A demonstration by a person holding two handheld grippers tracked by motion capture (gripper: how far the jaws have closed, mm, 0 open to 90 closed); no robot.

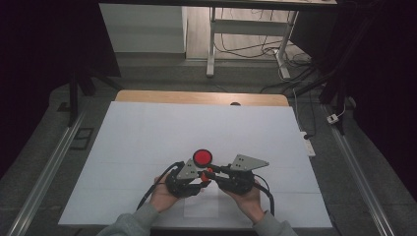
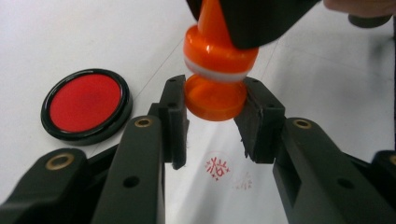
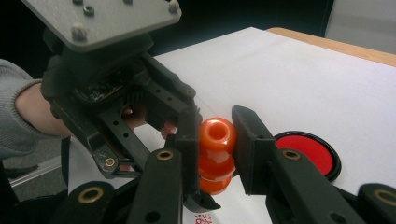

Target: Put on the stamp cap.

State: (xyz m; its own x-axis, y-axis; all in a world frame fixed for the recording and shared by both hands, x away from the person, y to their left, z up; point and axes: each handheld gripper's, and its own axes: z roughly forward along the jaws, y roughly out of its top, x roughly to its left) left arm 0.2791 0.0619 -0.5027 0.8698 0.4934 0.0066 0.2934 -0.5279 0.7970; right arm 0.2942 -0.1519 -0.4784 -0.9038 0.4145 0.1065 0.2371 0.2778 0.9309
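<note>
The orange stamp (image 2: 215, 70) hangs upright just above the white paper (image 2: 93, 37) on my counter, held between both hands. My left claw (image 2: 212, 123) is clamped on its base cap, and my right claw (image 3: 215, 135) is clamped on its handle. Below it sit 2 red imprints (image 2: 217, 168). The round red ink pad (image 2: 86, 106) lies just beside it.
</note>
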